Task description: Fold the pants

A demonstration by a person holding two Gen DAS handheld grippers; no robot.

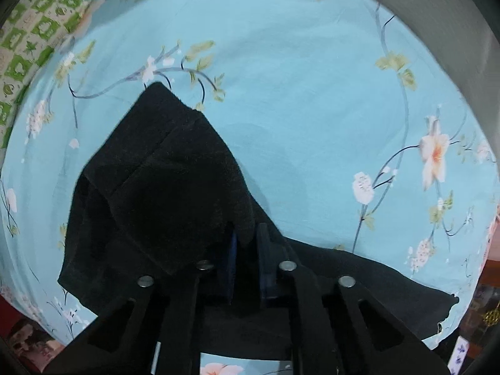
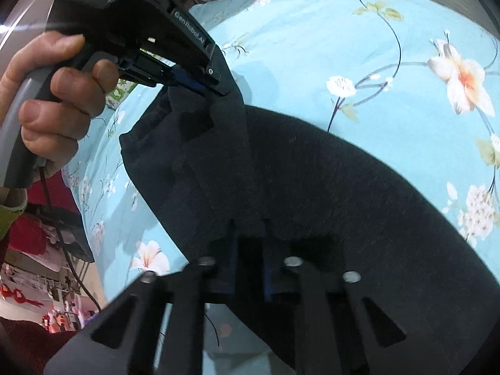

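The black pants [image 1: 162, 181] hang above the light blue flowered bedsheet [image 1: 312, 93], held up by both grippers. My left gripper [image 1: 248, 234] is shut on an edge of the pants; the cloth drapes forward and left over its fingers. It also shows in the right wrist view [image 2: 206, 89], held by a hand, pinching the cloth at the upper left. My right gripper [image 2: 248, 228] is shut on the pants [image 2: 328, 187], whose dark cloth spreads right across the view and hides the fingertips.
The flowered bedsheet [image 2: 312, 47] covers the bed below. A green and white patterned pillow [image 1: 22, 47] lies at the far left. A grey wall [image 1: 453, 15] runs behind the bed. Red cloth and clutter [image 2: 28, 265] lie off the bed's left side.
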